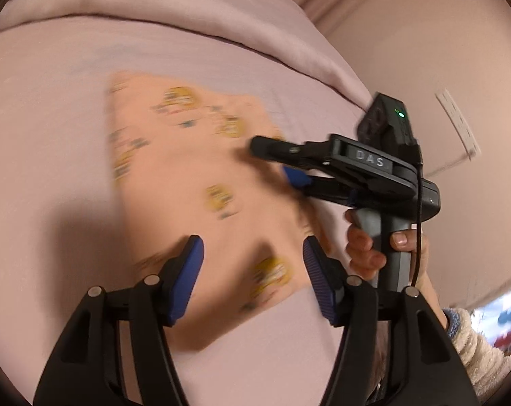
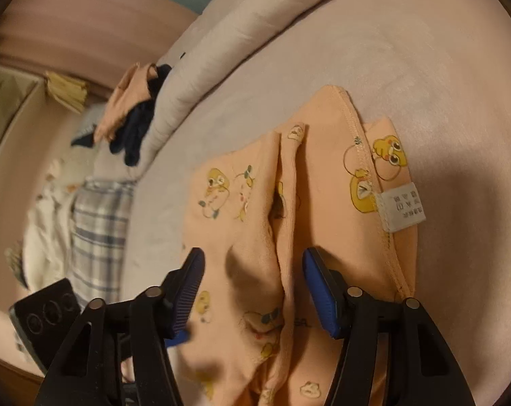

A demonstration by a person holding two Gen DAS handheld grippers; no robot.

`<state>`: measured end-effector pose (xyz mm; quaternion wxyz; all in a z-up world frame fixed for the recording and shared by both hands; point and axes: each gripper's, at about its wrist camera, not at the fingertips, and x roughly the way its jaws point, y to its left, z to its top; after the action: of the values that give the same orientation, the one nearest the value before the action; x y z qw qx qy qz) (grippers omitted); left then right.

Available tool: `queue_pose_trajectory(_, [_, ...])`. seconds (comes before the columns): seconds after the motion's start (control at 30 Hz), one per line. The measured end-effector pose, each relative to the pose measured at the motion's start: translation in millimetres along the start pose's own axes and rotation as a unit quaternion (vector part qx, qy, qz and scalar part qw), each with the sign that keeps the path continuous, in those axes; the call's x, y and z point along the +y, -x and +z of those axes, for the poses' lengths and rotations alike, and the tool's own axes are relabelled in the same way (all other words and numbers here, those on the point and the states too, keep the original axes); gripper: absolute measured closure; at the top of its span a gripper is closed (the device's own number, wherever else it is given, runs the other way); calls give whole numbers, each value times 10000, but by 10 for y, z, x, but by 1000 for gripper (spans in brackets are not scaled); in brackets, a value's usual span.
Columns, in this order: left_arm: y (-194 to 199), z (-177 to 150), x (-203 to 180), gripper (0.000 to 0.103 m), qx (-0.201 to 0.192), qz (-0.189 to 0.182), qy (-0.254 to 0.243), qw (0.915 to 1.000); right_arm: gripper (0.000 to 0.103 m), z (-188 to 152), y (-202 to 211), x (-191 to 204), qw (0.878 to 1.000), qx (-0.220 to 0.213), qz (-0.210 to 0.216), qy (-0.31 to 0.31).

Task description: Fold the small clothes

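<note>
A small peach garment (image 1: 187,169) printed with yellow cartoon animals lies flat on the pink bed sheet (image 1: 45,135). My left gripper (image 1: 252,250) hovers open over its near edge, with nothing pressed between the blue pads. The right gripper (image 1: 275,160), held by a hand (image 1: 367,250), points left over the garment's right side. In the right wrist view the garment (image 2: 241,203) shows a raised fold and a white care label (image 2: 402,209). My right gripper (image 2: 253,257) stands open above that fold, pads clear of the cloth.
A rolled pink duvet (image 2: 204,67) borders the sheet. Beyond it lie a peach and navy clothes heap (image 2: 133,118), a plaid cloth (image 2: 99,230) and white fabric (image 2: 48,230). The left tool's camera block (image 2: 45,314) is at lower left. A fleece sleeve (image 1: 475,348) is at right.
</note>
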<state>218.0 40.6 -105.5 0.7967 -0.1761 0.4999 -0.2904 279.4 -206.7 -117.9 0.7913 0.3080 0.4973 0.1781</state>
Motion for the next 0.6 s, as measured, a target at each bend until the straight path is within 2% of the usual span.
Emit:
queue_pose_trajectory(0.07, [71,-110,84,42,-77,70,175,9998,46,5,-22,43,9997,-104,-154,147])
queue_pose_trajectory(0.13, [118,-183,184,42,-137,201,311,9992,61,4,-58,92,9987,-169,-368,321])
queue_pose_trajectory(0.2, [147,-261,234,42,-176,327,388,9986,87,-6,-94,134,9965,-224,-660,458])
queue_pose_trajectory(0.27, [185,-297,325,42,-164,316,509,9981,93,-20,-86,211,9928,-360,-912,690])
queue_pose_trajectory(0.43, [181,-306,388,42,-160,206,631,9977,95,45,159,405,9797,-810,-1359,1229])
queue_pose_trajectory(0.53, [207,-304,398,42,-147,176,614,9979,95,146,245,361,9739,-885,-1695,1223])
queue_pose_trajectory(0.6, [202,-309,402,42,-142,156,610,9979,95,182,266,250,9742,-823,-1774,1124])
